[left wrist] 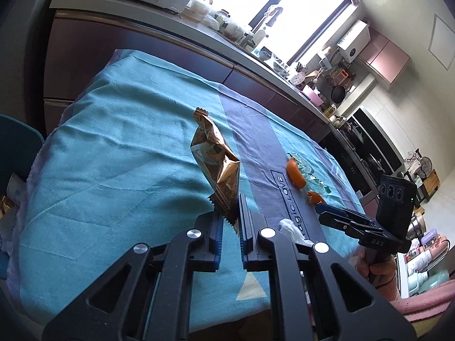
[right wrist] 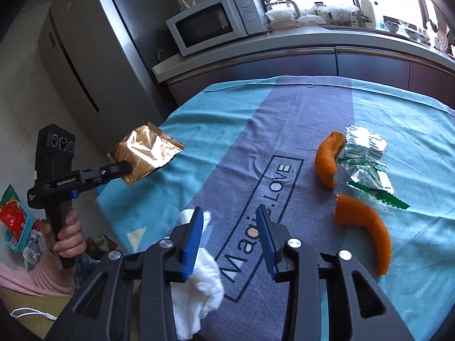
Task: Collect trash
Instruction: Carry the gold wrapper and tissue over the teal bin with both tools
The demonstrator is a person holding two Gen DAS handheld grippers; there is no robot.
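left gripper clamped on the gold wrapper, pinched by its edge so it hangs off the table at 9 o'clock, prob headed binward | right gripper jaws apart, empty, white tissue beside left finger | orange peels at 2 o'clock

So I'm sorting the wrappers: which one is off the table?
The gold wrapper, pinched in the left gripper; the green wrappers lie on the cloth.
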